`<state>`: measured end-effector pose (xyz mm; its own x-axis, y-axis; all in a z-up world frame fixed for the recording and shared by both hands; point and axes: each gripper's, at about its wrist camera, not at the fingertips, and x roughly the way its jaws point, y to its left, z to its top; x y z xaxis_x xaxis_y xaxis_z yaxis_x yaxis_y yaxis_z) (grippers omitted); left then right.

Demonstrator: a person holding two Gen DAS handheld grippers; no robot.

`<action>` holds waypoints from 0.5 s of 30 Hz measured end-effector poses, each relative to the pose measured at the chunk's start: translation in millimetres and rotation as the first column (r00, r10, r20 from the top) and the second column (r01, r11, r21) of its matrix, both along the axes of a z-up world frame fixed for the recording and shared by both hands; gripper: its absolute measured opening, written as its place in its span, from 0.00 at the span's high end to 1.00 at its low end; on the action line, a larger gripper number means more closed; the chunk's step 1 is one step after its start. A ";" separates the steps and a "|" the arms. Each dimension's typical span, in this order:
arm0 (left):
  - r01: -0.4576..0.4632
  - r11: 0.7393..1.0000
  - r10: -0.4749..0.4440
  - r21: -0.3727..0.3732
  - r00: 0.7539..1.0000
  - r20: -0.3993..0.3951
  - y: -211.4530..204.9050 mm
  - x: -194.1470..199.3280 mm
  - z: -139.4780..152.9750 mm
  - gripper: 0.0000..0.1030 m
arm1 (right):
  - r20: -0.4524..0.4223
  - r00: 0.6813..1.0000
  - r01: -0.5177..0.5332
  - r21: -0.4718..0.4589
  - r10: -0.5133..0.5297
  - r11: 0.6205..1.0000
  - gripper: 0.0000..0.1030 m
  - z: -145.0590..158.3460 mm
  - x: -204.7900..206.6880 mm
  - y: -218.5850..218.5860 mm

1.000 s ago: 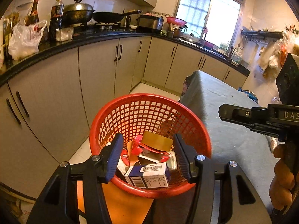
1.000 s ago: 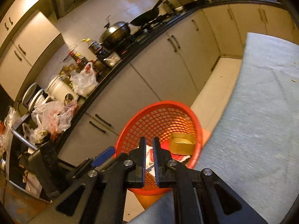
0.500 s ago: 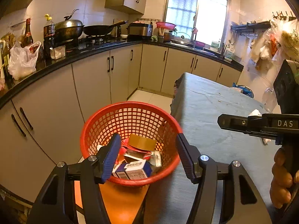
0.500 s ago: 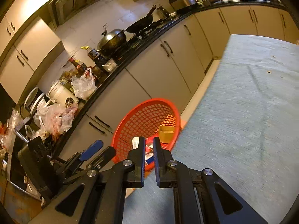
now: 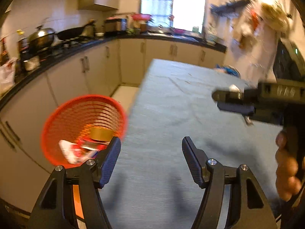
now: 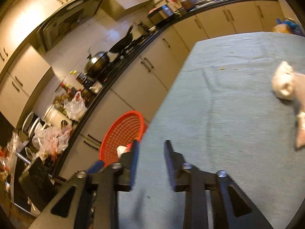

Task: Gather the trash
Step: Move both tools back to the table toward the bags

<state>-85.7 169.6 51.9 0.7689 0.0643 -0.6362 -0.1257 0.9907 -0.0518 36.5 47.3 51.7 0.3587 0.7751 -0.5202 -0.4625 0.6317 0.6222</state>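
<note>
We hold both tongs over the grey cloth-covered worktop [image 6: 219, 114], left tongs [image 5: 150, 154] and right tongs [image 6: 150, 152] released, empty. Round red mesh plastic basket [image 5: 57, 114] at near left already holds cartons. Crumpled white paper wad [image 6: 284, 84] remains far right, uncollected.

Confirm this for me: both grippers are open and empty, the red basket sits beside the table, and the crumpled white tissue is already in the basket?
Not quite. The crumpled white tissue lies on the table, as the right wrist view shows. The rest holds.
</note>
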 end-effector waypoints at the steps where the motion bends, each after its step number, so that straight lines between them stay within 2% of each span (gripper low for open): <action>1: 0.015 1.000 -0.015 0.003 1.000 -0.011 -7.7 3.8 -3.4 0.36 | 0.003 1.000 0.013 0.008 -0.013 1.000 0.57 0.1 1.3 -12.2; 3: 0.064 0.998 -0.064 0.009 0.997 -0.036 -27.3 11.7 -11.6 0.36 | 0.016 0.998 0.064 -0.004 -0.064 0.998 0.55 2.2 4.8 -37.6; 7: 0.109 0.993 -0.105 0.048 0.992 -0.068 -53.9 20.6 -25.9 0.36 | 0.011 0.984 0.180 -0.012 -0.179 0.984 0.53 5.3 18.3 -94.9; 10: 0.126 0.990 -0.121 0.054 0.989 -0.090 -61.8 23.6 -33.3 0.36 | -0.008 0.948 0.317 -0.076 -0.318 0.945 0.50 5.1 34.2 -139.8; 11: 0.127 0.990 -0.122 0.057 0.988 -0.091 -62.4 24.1 -33.6 0.36 | -0.021 0.938 0.342 -0.096 -0.345 0.935 0.46 3.7 39.3 -149.7; 15: 0.112 0.993 -0.108 0.039 0.990 -0.093 -55.1 26.0 -35.4 0.33 | -0.089 0.909 0.384 -0.202 -0.407 0.901 0.46 -16.0 68.6 -173.6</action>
<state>-59.7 114.5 16.4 0.7125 0.0122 -0.7016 -0.0184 0.9998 -0.0013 105.1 -126.3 35.7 0.5387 0.4745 -0.6962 -0.0768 0.8505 0.5203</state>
